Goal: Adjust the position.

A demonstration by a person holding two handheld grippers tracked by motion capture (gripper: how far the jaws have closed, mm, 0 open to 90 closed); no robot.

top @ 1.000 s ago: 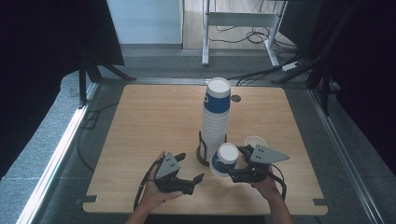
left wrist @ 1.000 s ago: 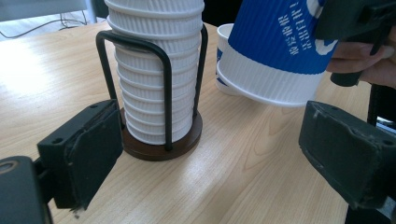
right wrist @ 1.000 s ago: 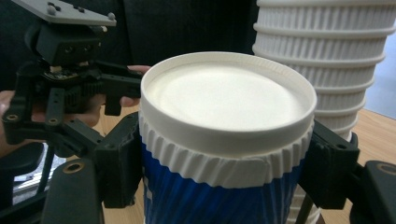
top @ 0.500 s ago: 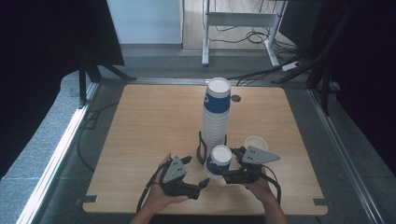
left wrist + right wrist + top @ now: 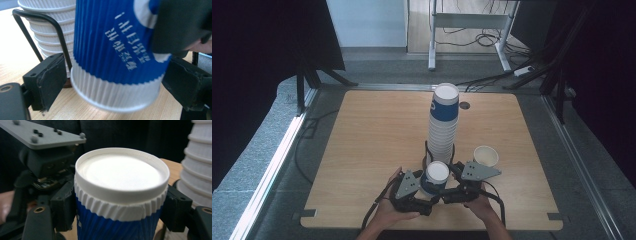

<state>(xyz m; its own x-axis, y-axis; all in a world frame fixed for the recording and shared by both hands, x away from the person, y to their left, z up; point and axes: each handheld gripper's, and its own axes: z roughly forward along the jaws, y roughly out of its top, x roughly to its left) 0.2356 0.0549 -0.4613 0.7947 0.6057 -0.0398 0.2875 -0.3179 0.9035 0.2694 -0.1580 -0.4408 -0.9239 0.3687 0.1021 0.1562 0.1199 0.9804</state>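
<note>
A blue-and-white ridged paper cup [image 5: 435, 176] with a white top is held just above the table near the front edge. My right gripper [image 5: 447, 188] comes in from the right and is shut on its upper white band [image 5: 121, 205]. My left gripper [image 5: 424, 195] comes from the left, its jaws around the cup's lower part [image 5: 117, 87]. They have just been closing, and a thin gap still shows at the left pad [image 5: 51, 81]. In the left gripper view the cup [image 5: 117, 50] leans, its base off the wood.
A tall stack of matching cups [image 5: 443, 122] stands in a black wire holder [image 5: 53, 27] right behind the held cup. A single open paper cup [image 5: 486, 156] stands to the right. The wooden table [image 5: 372, 130] has room left of the stack.
The right gripper has carried the cup left and toward the front edge. The left gripper has moved right, and its jaws now stand around the cup's lower part.
</note>
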